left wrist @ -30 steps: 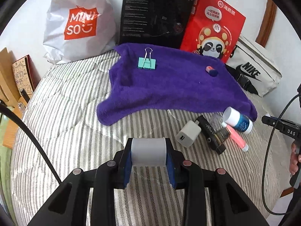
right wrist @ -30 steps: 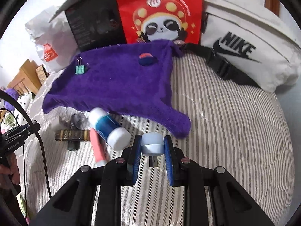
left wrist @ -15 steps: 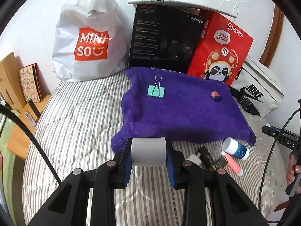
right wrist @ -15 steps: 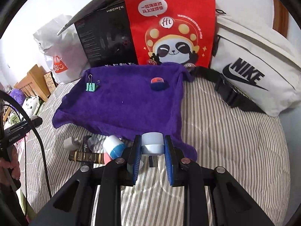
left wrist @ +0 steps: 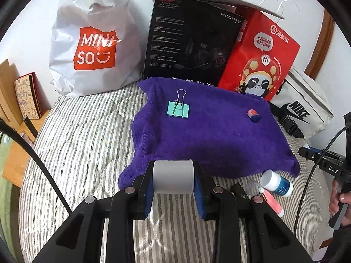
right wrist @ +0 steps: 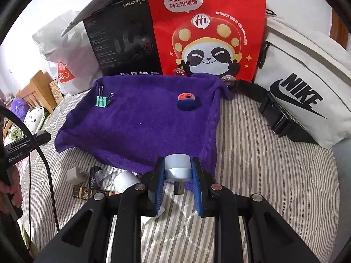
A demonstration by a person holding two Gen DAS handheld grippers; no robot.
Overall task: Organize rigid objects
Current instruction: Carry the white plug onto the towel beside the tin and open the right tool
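A purple towel [left wrist: 210,131] lies on the striped bed, also in the right wrist view [right wrist: 149,122]. On it sit a teal binder clip [left wrist: 178,109] [right wrist: 101,101] and a small blue and orange eraser [left wrist: 253,115] [right wrist: 188,101]. My left gripper [left wrist: 173,180] is shut on a grey cylinder [left wrist: 173,178], held above the towel's near edge. My right gripper [right wrist: 177,172] is shut on a small pale blue cylinder [right wrist: 177,168] with a dark plug under it, above the towel's near corner.
Near the towel lie a white and blue bottle [left wrist: 276,183], a pink tube [left wrist: 272,203], a dark tube [right wrist: 87,191] and a white charger [right wrist: 73,174]. Behind stand a Miniso bag [left wrist: 94,41], a black box [left wrist: 193,41], a red panda bag [right wrist: 206,28] and a white Nike bag [right wrist: 298,92].
Both grippers have pulled back and risen, each still holding its cylinder. The towel and the loose items now look farther off and lower in view.
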